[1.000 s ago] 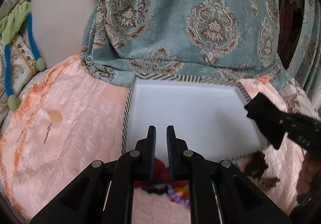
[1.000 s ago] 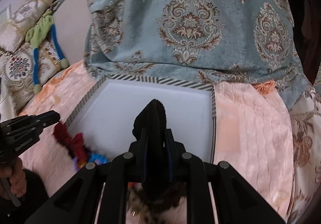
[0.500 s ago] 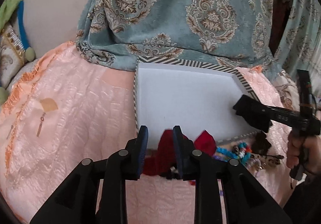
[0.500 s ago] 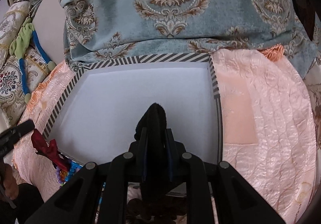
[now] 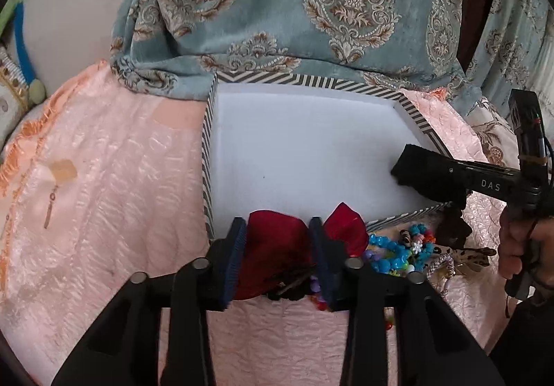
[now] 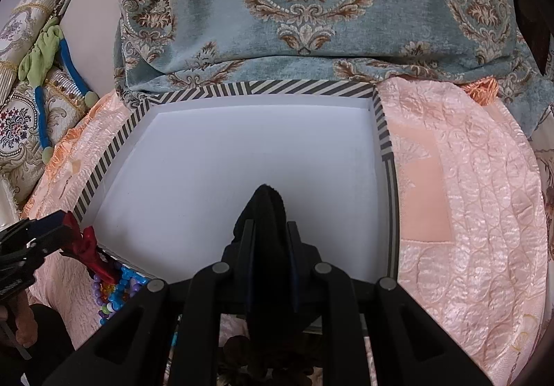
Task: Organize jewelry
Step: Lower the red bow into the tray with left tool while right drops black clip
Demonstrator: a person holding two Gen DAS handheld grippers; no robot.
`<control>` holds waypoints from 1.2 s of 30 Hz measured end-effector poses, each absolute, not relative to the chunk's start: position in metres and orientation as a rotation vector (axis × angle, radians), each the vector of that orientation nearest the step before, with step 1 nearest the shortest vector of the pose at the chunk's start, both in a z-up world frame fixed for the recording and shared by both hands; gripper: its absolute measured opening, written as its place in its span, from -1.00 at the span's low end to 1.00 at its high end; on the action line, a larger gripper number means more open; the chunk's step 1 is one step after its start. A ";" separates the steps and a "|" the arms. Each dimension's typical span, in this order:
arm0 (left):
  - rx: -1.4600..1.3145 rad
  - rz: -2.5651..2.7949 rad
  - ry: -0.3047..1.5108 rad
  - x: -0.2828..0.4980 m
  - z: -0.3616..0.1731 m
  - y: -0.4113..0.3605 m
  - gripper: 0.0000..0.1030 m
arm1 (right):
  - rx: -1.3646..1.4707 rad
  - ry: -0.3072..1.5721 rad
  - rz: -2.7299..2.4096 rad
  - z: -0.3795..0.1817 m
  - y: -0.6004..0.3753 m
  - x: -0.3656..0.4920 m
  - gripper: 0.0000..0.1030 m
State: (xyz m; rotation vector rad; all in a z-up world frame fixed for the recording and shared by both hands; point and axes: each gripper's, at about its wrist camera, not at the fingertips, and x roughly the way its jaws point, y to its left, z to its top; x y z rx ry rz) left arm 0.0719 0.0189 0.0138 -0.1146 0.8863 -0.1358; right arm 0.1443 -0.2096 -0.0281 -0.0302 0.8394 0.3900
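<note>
Bedding fills both views: a teal damask blanket [image 5: 311,5] heaped at the back and a pink quilted bedspread [image 5: 104,178] in front of it. On the bedspread lies a shallow white tray [image 6: 384,129] with a striped rim, its floor bare apart from what the right gripper brings in.

Compared with a second ago, both grippers have dropped toward the near edge of the tray. The right gripper [image 6: 270,213] now sits low over the tray's near right part, its fingers clenched on a black fabric piece [image 6: 265,199], perhaps a scrunchie; the cloth is too dark to say, and whether it touches the tray floor I cannot tell. The left gripper [image 5: 277,230], which earlier hung empty above the pile, has come down so that a red fabric bow [image 5: 273,240] stands between its fingers, one lobe bulging out to the right. They appear to press on it.

Just right of the bow, outside the tray's near rim, lies the rest of the jewelry: blue beads [image 5: 391,251], a small leopard-print piece [image 5: 460,252].

So the black piece looks ready to be set down, and the bow seems next to be lifted in.
</note>
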 end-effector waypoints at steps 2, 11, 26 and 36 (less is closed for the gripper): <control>-0.103 -0.128 0.894 0.071 0.012 0.018 -0.86 | -0.030 0.839 0.390 -0.028 -0.210 0.144 -0.70; -0.120 -0.112 0.861 0.072 0.028 0.017 -1.00 | -0.024 0.824 0.383 -0.026 -0.212 0.143 -0.69; -0.185 -0.036 0.841 0.152 0.016 0.013 -1.00 | 0.013 0.841 0.340 -0.031 -0.223 0.155 -0.52; -0.215 0.053 0.824 0.119 0.009 0.027 -0.71 | 0.090 0.706 0.344 -0.003 -0.240 0.137 -0.14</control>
